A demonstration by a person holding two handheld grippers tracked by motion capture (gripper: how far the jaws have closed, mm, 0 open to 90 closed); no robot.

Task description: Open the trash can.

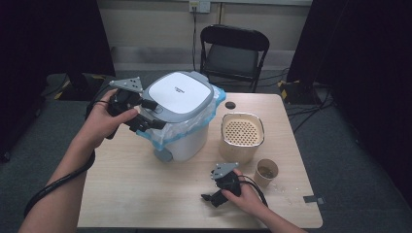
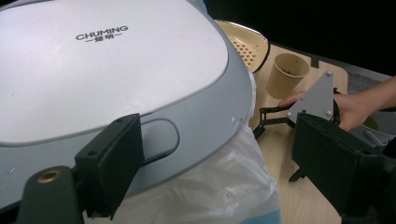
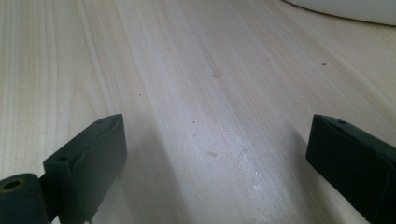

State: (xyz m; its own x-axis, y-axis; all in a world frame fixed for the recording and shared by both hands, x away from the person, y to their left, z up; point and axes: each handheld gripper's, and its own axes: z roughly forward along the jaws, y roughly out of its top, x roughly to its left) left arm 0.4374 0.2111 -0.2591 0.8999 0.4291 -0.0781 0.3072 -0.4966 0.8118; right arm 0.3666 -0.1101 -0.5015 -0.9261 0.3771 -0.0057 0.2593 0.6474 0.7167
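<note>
A white bin [image 1: 187,143] lined with a clear, blue-edged bag [image 1: 160,138] stands mid-table, its grey and white lid [image 1: 180,92] down. My left gripper [image 1: 148,121] is at the lid's near left corner. In the left gripper view the lid [image 2: 116,70] and its latch tab [image 2: 161,140] lie under one jaw, the other jaw stands off past the bag [image 2: 233,186], and the left gripper [image 2: 215,158] is open. My right gripper [image 1: 209,198] rests low on the table [image 1: 145,189] near the front edge, open, with bare wood [image 3: 210,93] between its jaws [image 3: 217,154].
A beige container [image 1: 242,131] with a perforated top stands right of the bin, and a paper cup [image 1: 266,171] sits beside the right hand. A small dark disc [image 1: 230,105] lies near the table's far edge. A black folding chair [image 1: 233,53] stands behind the table.
</note>
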